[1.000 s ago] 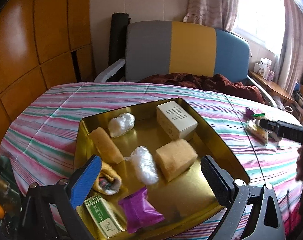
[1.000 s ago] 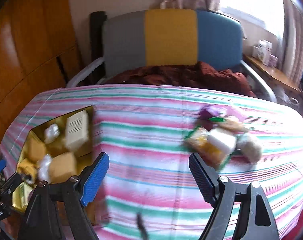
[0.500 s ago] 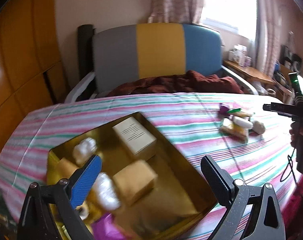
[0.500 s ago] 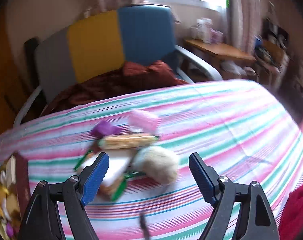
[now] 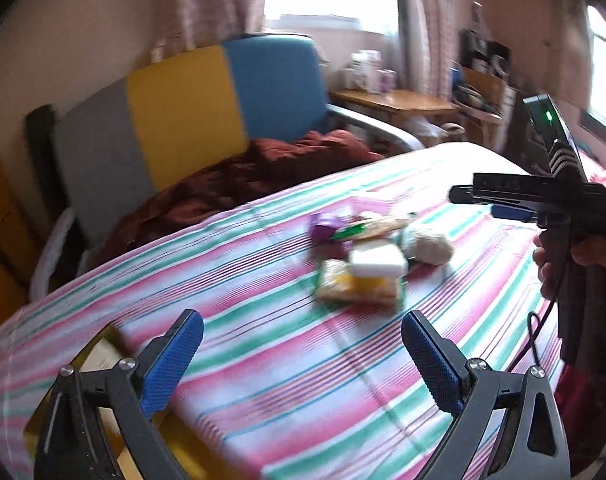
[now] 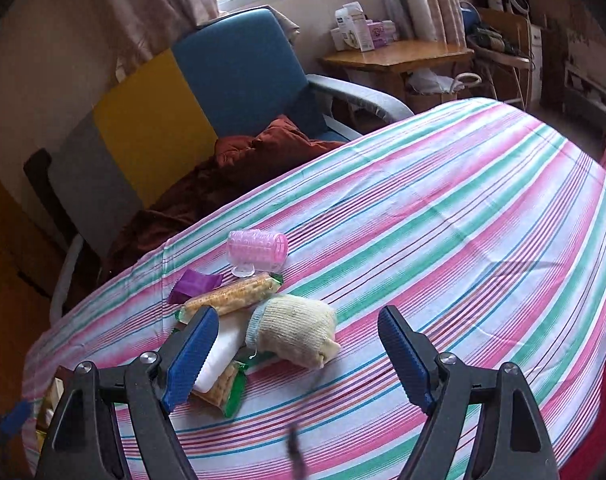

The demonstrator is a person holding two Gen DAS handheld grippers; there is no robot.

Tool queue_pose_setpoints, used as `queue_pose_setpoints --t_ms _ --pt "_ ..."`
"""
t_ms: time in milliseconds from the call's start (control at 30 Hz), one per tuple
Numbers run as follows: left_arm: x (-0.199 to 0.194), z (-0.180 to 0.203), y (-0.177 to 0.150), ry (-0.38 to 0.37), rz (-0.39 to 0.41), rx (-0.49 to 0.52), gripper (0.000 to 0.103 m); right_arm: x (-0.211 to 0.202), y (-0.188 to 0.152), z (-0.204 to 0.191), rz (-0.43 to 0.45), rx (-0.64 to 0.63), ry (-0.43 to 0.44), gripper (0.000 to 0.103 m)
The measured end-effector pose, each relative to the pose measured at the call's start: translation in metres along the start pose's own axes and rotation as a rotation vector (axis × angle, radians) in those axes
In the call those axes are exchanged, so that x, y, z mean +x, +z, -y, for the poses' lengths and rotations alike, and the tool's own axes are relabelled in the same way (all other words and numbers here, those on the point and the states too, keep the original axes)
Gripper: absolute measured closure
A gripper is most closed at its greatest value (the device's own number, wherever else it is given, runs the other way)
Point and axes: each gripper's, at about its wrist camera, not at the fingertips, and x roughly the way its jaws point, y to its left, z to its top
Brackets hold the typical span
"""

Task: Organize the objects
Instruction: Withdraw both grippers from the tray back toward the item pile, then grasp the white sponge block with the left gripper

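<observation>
Right claw [image 6: 299,350] hangs spread wide and empty just before the rolled sock [image 6: 293,330] on the striped surface [image 6: 463,220] (soft, light, squashable); pinch its middle. Left claw [image 5: 303,350] likewise released.

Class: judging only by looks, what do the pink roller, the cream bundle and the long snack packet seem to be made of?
Pink roller: probably translucent plastic, since light shows through its ridged, glossy wall.
Cream bundle: likely knitted fabric, matte, with fine ribbing and a soft, slumped shape.
Long snack packet: apparently clear plastic film with green ends, shiny, showing the biscuit-like contents inside.
</observation>
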Motion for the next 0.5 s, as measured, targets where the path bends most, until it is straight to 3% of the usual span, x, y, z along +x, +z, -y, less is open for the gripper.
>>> queue_pose_setpoints --t_ms 267,500 --pt "0.072 0.025 0.042 -0.118 -0.09 0.019 0.004 0.003 0.003 0.01 -0.026 0.046 0.032 0.02" --pt "0.136 0.047 0.057 -0.141 -0.194 0.082 0.006 0.005 0.002 0.008 -0.045 0.037 0.057 0.019"
